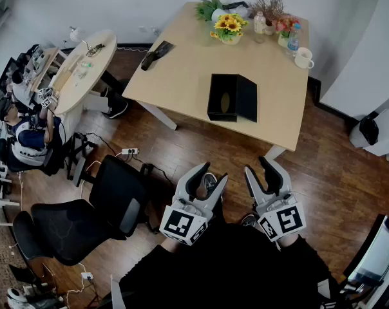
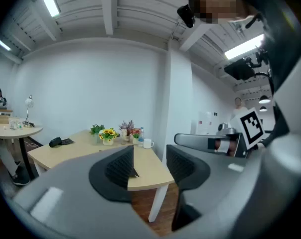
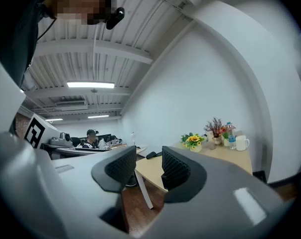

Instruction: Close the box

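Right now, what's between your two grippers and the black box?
In the head view, only wooden floor and a bare strip of table lie between the left gripper, the right gripper and the black box.

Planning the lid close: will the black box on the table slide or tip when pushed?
The black box looks like light card, unbraced on the smooth table, so a one-sided push probably slides it. Its open lid likely swings easily. Tipping seems unlikely given the broad base.
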